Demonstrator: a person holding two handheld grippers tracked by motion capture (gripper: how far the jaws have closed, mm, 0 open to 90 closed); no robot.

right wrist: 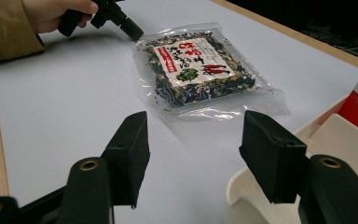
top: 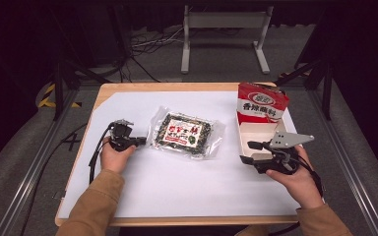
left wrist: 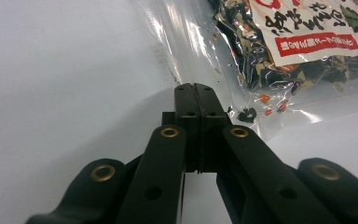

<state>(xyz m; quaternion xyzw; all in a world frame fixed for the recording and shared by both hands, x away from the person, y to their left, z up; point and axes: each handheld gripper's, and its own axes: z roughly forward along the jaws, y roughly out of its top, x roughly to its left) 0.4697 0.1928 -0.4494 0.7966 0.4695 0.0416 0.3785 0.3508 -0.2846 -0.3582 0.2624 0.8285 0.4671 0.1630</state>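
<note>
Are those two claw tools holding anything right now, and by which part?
The left gripper pinches the clear edge of the seaweed packet. The right gripper stands open, holding nothing.

The surface [top: 103,93] was a wooden board with a white sheet [top: 177,187] over most of it, bare wood showing along the edges. A clear packet [top: 187,133] of dried mix lay flat near the sheet's middle. To the right of the packet lay a red and white box [top: 257,118], open, touching the sheet and near its right edge.
</note>
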